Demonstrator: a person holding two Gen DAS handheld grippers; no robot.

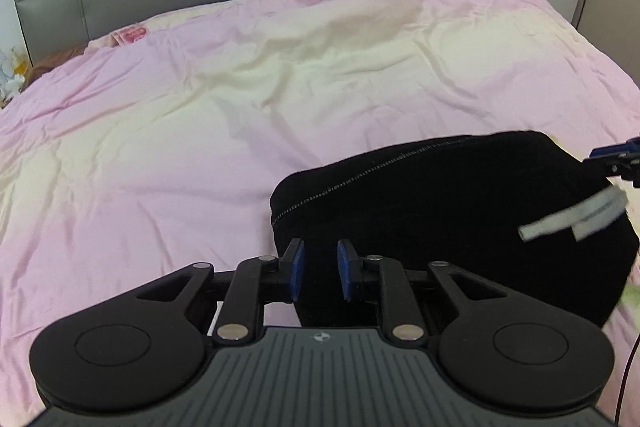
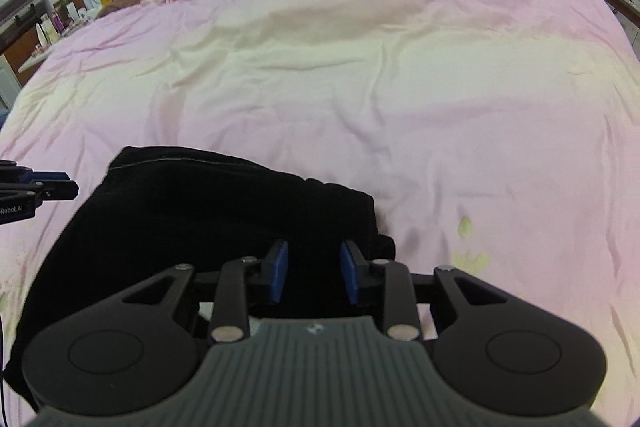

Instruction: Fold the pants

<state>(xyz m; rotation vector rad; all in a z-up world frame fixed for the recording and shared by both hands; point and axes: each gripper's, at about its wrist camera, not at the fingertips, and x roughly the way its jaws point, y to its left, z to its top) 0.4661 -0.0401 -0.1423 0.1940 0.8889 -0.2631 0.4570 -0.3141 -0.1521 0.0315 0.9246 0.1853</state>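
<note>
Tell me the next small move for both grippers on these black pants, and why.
Probably lift both away: the black pants already lie as a compact folded bundle on the pink duvet, and the left gripper and right gripper are open, holding nothing.

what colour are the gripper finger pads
Blue, on black fingers; the left gripper pads show best in the left wrist view.

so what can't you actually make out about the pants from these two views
- Near edge of the black pants: hidden below the left gripper body in the left wrist view, and below the right gripper in the right wrist view.
- Fold layers: the dark fabric shows no detail in either view.
- Pale drawstring: motion-blurred, left wrist view.
- Whether cloth lies between either pair of open fingers: unclear.
</note>
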